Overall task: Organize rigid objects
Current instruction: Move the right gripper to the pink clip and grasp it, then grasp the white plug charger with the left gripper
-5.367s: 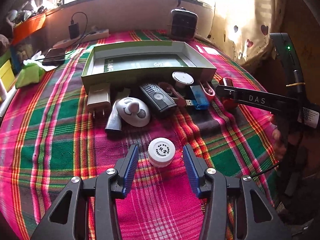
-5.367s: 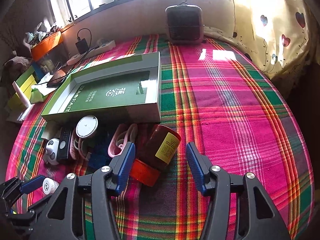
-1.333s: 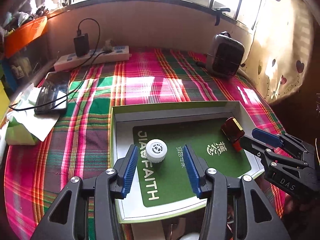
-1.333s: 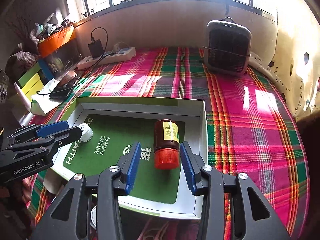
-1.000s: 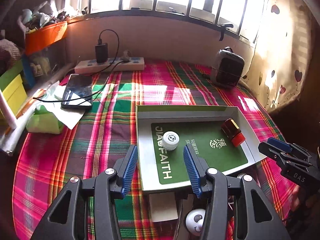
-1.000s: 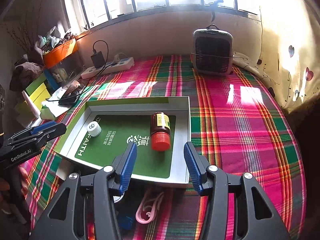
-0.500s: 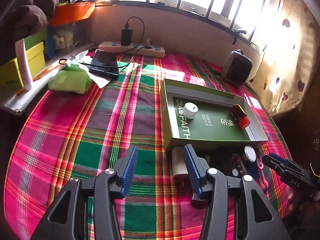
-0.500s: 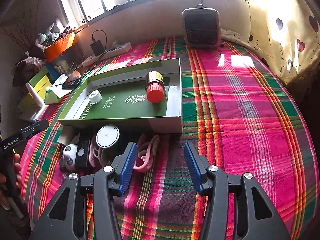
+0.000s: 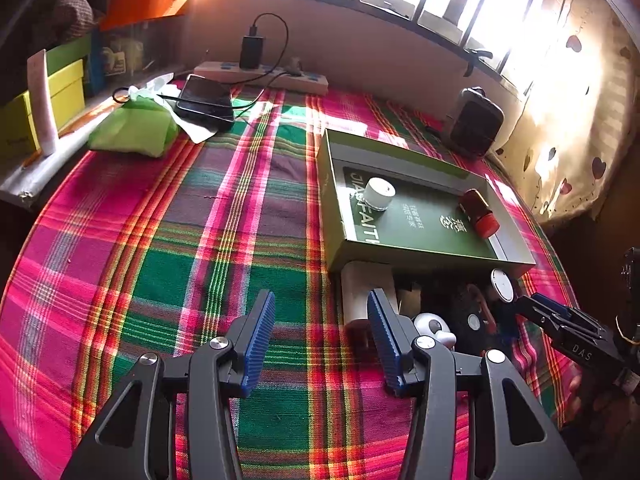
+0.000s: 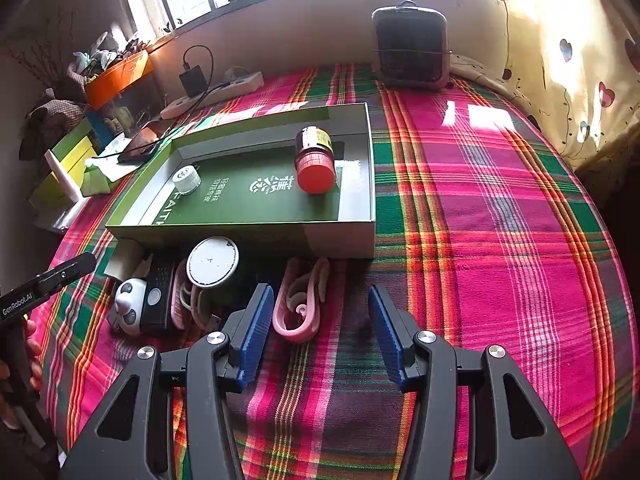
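Observation:
A shallow green box (image 10: 360, 236) (image 9: 332, 200) lies on the plaid cloth. Inside it stand a small white jar (image 10: 186, 179) (image 9: 380, 193) and a brown bottle with a red cap (image 10: 315, 160) (image 9: 478, 213), lying on its side. In front of the box sit a white charger (image 9: 366, 294), a panda-shaped item (image 10: 130, 304) (image 9: 434, 330), a black remote (image 10: 158, 300), a round white-lidded tin (image 10: 212, 262) (image 9: 502, 285) and a pink clip (image 10: 302, 304). My left gripper (image 9: 320, 340) is open over bare cloth, left of the charger. My right gripper (image 10: 320, 330) is open, with the pink clip just beyond its left finger.
A black heater (image 10: 410, 50) stands at the back. A power strip (image 9: 260, 74), a phone (image 9: 206, 100), a green tissue pack (image 9: 132, 130) and yellow boxes (image 9: 44, 100) crowd the left side. The bed edge falls away at the right.
Both grippers have drawn back from the box toward the near side and sunk lower, empty. The white jar and the red-capped bottle stay inside the box.

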A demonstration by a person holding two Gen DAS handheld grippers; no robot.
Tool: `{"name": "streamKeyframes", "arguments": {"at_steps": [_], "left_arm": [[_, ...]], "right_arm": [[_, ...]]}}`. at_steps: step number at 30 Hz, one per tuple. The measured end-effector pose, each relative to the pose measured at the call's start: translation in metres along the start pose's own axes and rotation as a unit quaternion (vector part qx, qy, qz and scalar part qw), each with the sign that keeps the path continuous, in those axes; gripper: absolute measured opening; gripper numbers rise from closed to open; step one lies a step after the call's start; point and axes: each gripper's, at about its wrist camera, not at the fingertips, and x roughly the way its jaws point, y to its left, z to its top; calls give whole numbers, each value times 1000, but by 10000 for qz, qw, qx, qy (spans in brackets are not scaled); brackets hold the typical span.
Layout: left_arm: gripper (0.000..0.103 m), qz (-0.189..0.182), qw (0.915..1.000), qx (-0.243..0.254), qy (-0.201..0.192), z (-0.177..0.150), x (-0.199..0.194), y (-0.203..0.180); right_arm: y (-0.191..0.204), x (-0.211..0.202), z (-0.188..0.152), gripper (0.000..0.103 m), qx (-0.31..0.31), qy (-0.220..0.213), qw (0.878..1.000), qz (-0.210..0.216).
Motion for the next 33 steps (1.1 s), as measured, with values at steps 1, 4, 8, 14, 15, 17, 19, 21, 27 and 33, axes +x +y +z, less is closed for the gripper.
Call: {"name": "streamKeyframes", "arguments": {"at_steps": [1,4,8,14,15,17,19,21,27,33], "left_arm": [[47,-14,10000,8,6,0,1,-1],[47,-59,10000,31,41,0,4,-3],[47,-31,9999,79,119,-1,8,-6],[47,1,9997,148,219,1,15,-10],[47,-9,9997,149,214,2,15,-11],[47,0,9996,179,216,3,17,-13],[47,5,9995,215,228,3,18,-15],[47,0,9994,249,237,4,19,-18],[47,18,9991,320,264,6,23,-25],[48,225,9981,521,238,7,27,-34]], "right_arm": [[-2,0,-1,51,1,16,10000,-77],[-5,-2,-2,51,50,16,10000,-28],[-1,3,1,51,-84,41,9999,-146],[1,11,3,51,-275,84,9993,-259],[1,11,4,51,-301,76,9991,-305],[-1,12,4,51,-331,72,9985,-435],[-3,12,4,51,-311,65,9984,-474],[-7,12,5,51,-279,59,9984,-494],[-11,10,5,38,-247,41,9980,-579],[-22,6,5,24,-41,0,9988,-498]]}}
